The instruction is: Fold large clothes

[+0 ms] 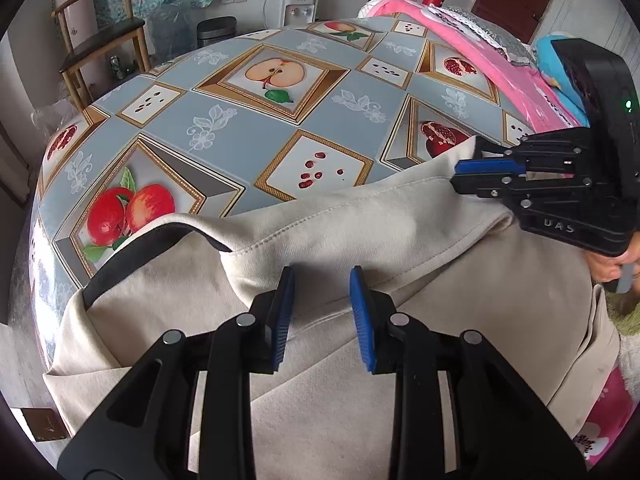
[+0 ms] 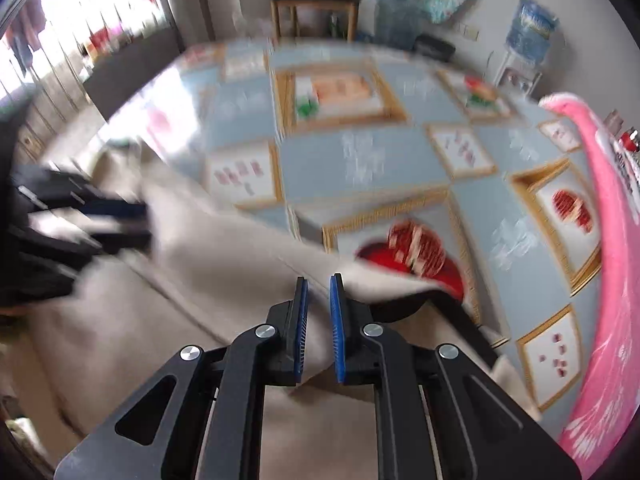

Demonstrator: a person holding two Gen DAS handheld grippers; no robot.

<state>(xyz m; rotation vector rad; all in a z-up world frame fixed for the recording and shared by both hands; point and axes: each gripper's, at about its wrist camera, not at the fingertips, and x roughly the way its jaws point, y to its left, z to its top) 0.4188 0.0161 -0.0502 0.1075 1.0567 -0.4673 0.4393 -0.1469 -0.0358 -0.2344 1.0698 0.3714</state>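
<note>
Beige garment (image 1: 360, 240), dark-lined, rumpled w/ folds; both grippers (image 1: 322, 312) (image 2: 318, 320) pinching it.

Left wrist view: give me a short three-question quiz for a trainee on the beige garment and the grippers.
1. True or false: the beige fabric garment lies on a plain white cloth.
2. What is the black right gripper with blue pads shut on? A: the garment's edge. B: the pink blanket. C: nothing.
3. Which printed fruit shows just above the garment's black trim?

Key:
1. False: it lies on a blue fruit-patterned tablecloth.
2. A.
3. Red apples.
</note>
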